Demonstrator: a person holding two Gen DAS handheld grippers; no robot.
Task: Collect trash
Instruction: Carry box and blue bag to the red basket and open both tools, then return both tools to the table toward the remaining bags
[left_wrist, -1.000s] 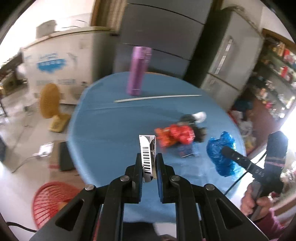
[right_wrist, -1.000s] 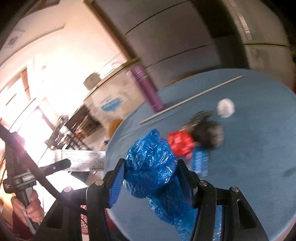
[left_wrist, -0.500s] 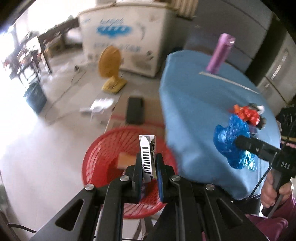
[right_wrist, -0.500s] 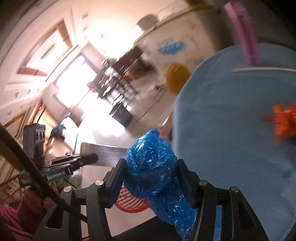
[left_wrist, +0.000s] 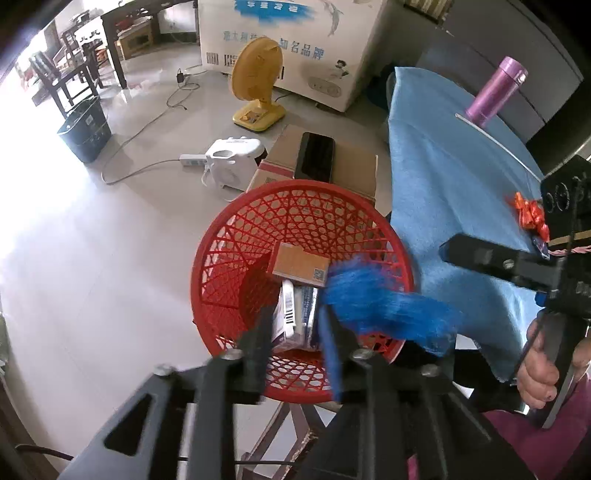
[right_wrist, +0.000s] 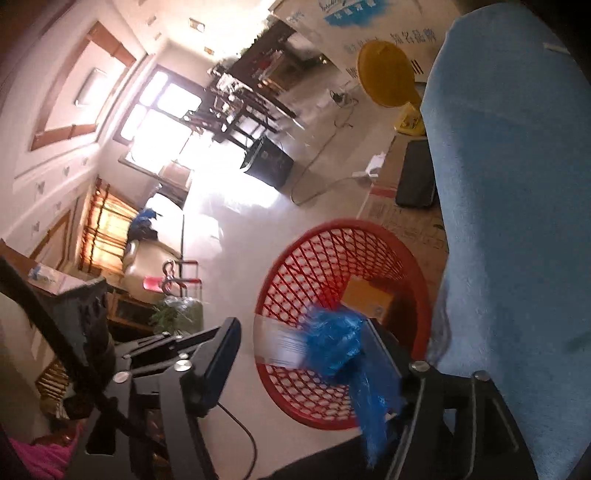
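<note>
Where half a second ago my left gripper (left_wrist: 295, 332) pinched the white barcoded slip, its jaws now stand apart and the slip (left_wrist: 290, 314) lies in the red basket (left_wrist: 221, 236). My right gripper (right_wrist: 299, 350) has spread wide too, the blue plastic bag (right_wrist: 332, 347) blurred over the basket. Beyond: a cardboard box (left_wrist: 354, 166), yellow fan (left_wrist: 256, 70), a freezer (left_wrist: 295, 37) reading "知名品牌"; a purple bottle (left_wrist: 495, 92) on the blue surface (left_wrist: 443, 177).
</note>
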